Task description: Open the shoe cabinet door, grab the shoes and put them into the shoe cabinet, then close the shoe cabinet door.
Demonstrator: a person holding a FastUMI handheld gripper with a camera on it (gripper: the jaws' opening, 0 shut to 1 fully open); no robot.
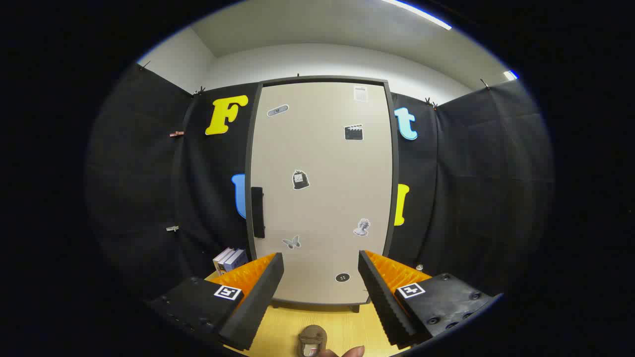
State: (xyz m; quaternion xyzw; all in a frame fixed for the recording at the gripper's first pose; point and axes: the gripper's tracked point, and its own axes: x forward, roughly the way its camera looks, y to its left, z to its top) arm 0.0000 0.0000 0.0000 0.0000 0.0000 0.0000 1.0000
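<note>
Nearest of all, the gripper (321, 277) is spread wide with nothing between its fingers (258, 297), which hang above the wooden table (283, 329). Low between the two fingers, on the table, lies a small brown shoe (311, 341), seen from its opening end; just beside it a fingertip (354, 352) of a person pokes in, close to the shoe, though whether it touches cannot be told.

Beyond the fingers stands the shoe cabinet (322, 193), upright on the table on short dark feet, its pale door (322, 148) shut flat inside a dark frame. A dark upright handle (257, 211) sits on the door's edge on the left-finger side, about halfway up. Small stickers (300, 179) are scattered over the door: a butterfly low down, a bust, a clapperboard higher up, a round dark one near the bottom.

Just beside the cabinet, past the left finger, a few books (229, 260) stand at the back of the table. Behind everything hangs the black cloth wall (476, 188) of the booth, pinned with clips, and above it a white wall and a ceiling with a strip light (421, 14).
</note>
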